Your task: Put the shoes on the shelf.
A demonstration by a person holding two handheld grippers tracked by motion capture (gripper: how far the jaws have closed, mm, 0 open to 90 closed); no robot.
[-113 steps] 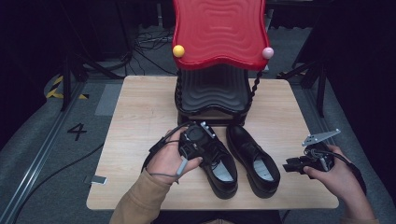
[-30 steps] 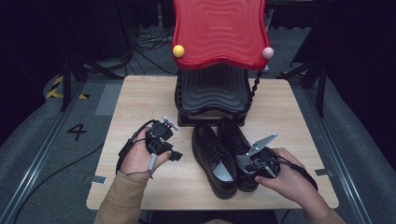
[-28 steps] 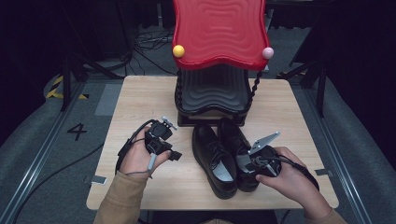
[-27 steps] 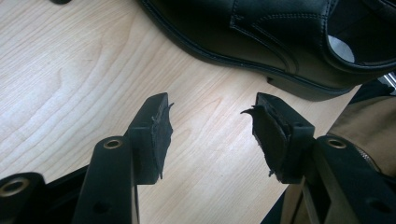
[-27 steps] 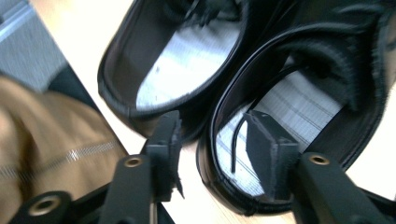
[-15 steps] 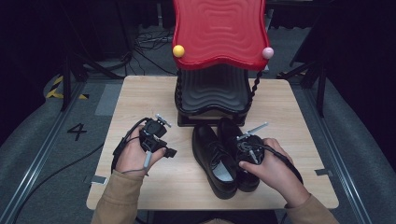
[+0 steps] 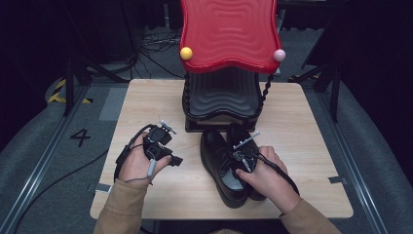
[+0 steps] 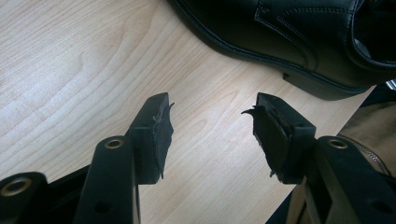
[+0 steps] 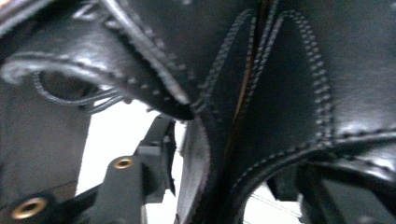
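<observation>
Two black leather lace-up shoes stand side by side on the wooden table point(image 7: 146, 102), toes toward the rack: the left shoe point(image 7: 220, 165) and the right shoe point(image 7: 238, 135). My right gripper point(image 7: 242, 155) is pressed down onto them where their openings meet. In the right gripper view its jaws point(image 9: 224, 172) stand apart, astride a stitched leather wall point(image 9: 219, 140), with laces point(image 9: 79, 100) at the left. Whether that wall belongs to one shoe or both I cannot tell. My left gripper point(image 7: 171, 159) hovers left of the shoes, open and empty point(image 8: 210, 126) above bare wood, a shoe's side point(image 8: 280, 32) ahead.
A rack with a red wavy top point(image 7: 229, 34) and a black wavy shelf point(image 7: 221, 97) stands at the table's back middle, just beyond the shoe toes. A yellow ball point(image 7: 186, 53) and a pink ball point(image 7: 278, 55) sit at its corners. Bare wood lies left and right.
My right gripper has come in from the table's right side and pushed down onto the shoes. My left gripper has let go of the left shoe and drawn off to the left.
</observation>
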